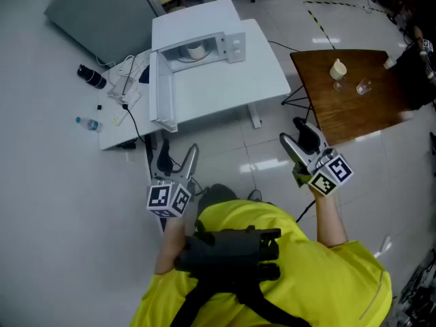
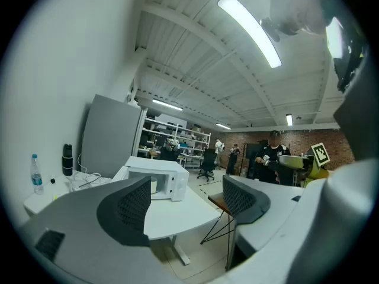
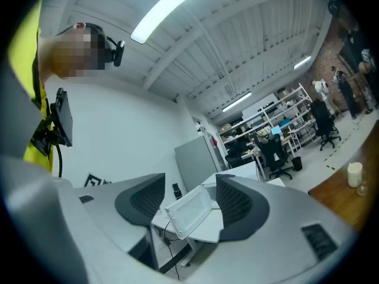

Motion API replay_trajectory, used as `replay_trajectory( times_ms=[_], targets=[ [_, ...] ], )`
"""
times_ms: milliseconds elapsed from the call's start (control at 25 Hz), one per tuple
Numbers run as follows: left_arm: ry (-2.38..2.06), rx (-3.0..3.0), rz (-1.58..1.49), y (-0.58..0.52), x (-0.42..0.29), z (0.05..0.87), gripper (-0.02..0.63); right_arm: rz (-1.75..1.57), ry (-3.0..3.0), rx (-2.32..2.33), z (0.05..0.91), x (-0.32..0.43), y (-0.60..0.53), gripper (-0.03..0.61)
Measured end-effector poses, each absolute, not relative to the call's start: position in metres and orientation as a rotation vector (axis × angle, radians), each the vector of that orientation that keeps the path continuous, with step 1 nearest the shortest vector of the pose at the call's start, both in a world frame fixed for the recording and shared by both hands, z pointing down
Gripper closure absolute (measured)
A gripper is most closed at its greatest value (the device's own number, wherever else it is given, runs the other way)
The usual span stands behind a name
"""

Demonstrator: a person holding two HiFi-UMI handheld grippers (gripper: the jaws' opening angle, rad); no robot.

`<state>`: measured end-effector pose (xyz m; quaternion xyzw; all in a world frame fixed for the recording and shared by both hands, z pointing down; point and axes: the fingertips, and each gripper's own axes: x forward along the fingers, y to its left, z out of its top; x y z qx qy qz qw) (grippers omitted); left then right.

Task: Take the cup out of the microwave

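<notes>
A white microwave (image 1: 194, 41) stands at the back of a white table (image 1: 225, 90), its door (image 1: 161, 90) swung wide open toward me. A pale cup (image 1: 196, 49) sits inside the cavity; in the left gripper view the cup (image 2: 153, 184) shows dimly inside the microwave (image 2: 169, 179). My left gripper (image 1: 178, 148) hovers over the floor in front of the table, open and empty. My right gripper (image 1: 294, 133) is held to the right, also open and empty. The right gripper view frames the open door (image 3: 190, 213) between its jaws, far off.
A brown table (image 1: 368, 107) at the right carries a cream candle (image 1: 338, 68) and a small glass (image 1: 363, 86). On the white table's left end lie a black bottle (image 1: 90, 75), a water bottle (image 1: 87, 122) and cables (image 1: 126, 80). A grey panel (image 1: 102, 12) stands behind.
</notes>
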<state>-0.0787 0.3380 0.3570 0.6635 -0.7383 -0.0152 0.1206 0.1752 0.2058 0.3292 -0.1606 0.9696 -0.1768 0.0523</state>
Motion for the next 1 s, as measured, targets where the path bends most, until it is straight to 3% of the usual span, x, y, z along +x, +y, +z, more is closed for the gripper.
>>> replay_trajectory(
  times_ms=[120,320,800,1000],
  targets=[
    [-2.149,1.930,0.011,0.299,-0.071,0.375,0.214,-0.584,2.957,-0.451,0.340,0.169,0.179,0.303],
    [-2.148,1.898,0.027,0.237,-0.095,0.403,0.201,-0.628,2.950,-0.373,0.355,0.131,0.137,0.400],
    [-2.122,1.920,0.069,0.084,-0.180,0.446,0.202,-0.562,3.080,-0.325,0.371,0.003,-0.002,0.400],
    [-2.135,1.869,0.157,0.026,-0.213,0.502,0.201,-0.635,3.119,-0.259,0.402,-0.035,-0.027,0.400]
  ],
)
